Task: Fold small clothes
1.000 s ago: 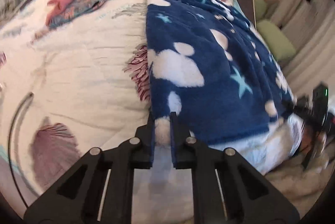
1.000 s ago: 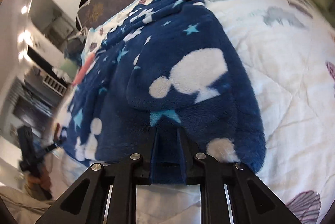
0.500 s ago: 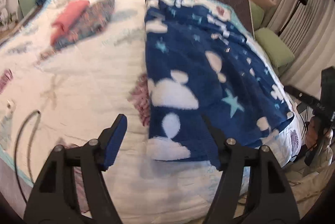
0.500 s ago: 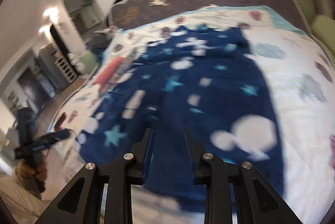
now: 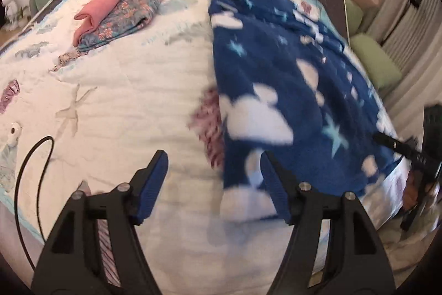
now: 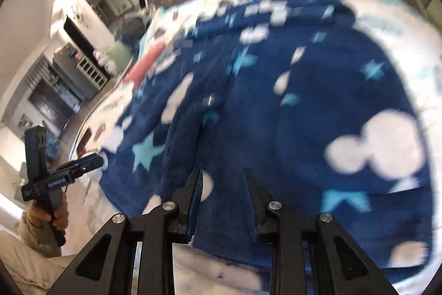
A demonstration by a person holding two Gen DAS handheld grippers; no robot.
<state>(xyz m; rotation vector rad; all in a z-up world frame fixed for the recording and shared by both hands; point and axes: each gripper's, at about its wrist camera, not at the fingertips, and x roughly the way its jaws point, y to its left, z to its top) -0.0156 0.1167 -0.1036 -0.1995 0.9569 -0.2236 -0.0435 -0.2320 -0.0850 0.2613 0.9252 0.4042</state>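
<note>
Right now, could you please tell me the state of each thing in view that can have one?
Left gripper: open, holding nothing.
Right gripper: open, above the garment's near edge.
Blue fleece garment: spread flat on the bed, released.
Pink cloth: folded, lying on the floral cloth.
Floral cloth: folded, on the quilt.
Quilt: spread over the bed.

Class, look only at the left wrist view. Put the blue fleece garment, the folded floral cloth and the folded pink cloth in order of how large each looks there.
1. Blue fleece garment, by far the largest.
2. Floral cloth.
3. Pink cloth, lying on the floral cloth.
Both folded cloths lie farther from the camera, so their true sizes are unsure.
</note>
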